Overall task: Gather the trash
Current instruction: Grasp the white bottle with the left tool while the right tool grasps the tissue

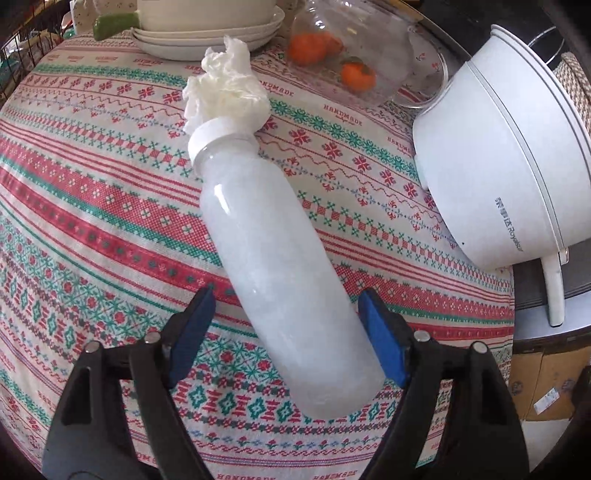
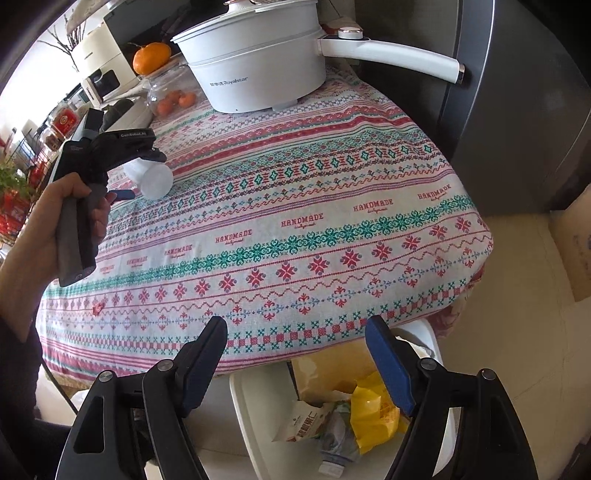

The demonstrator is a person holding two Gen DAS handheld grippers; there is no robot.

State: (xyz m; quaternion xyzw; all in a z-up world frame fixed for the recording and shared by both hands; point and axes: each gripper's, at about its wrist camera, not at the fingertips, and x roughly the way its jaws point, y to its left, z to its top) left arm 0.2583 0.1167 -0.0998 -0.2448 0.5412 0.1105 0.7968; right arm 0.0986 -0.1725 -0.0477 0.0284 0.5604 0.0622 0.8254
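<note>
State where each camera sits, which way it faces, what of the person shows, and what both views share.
Left wrist: on the left gripper, angled down at a frosted white plastic bottle lying between its open jaws; no hand visible.
Right wrist: on the right gripper, angled down over the table edge at a white trash bin; left hand visible.
Shared: bottle, patterned tablecloth, white electric pot.

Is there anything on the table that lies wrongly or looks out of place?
Yes. A white plastic bottle lies on its side on the tablecloth, between the open fingers of the left gripper. A crumpled tissue sits by its cap, near the plates. Nothing looks spilled.
</note>
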